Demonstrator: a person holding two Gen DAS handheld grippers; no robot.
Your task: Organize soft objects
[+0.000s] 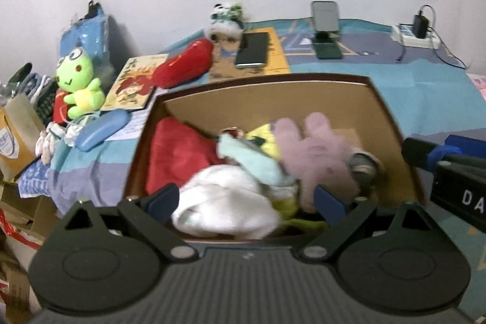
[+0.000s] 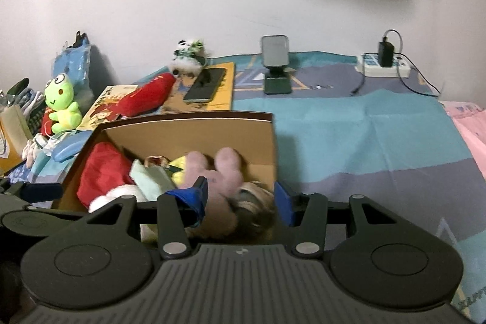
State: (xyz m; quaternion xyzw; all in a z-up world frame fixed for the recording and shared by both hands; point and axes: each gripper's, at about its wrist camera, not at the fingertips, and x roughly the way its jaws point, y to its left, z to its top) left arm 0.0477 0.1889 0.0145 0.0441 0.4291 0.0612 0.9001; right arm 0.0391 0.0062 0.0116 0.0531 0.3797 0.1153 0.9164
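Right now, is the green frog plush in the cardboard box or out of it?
Out. The green frog plush sits on the bed left of the cardboard box, beside a picture book.

Soft toys (image 1: 316, 148) lie in the box (image 1: 385, 111); a frog plush (image 1: 79, 81) sits to its left.

Left tool (image 1: 246, 199) fingers spread wide, nothing clamped. Right tool (image 2: 243, 202) fingers also parted, not gripping; in the left view its body sits at 3 o'clock.
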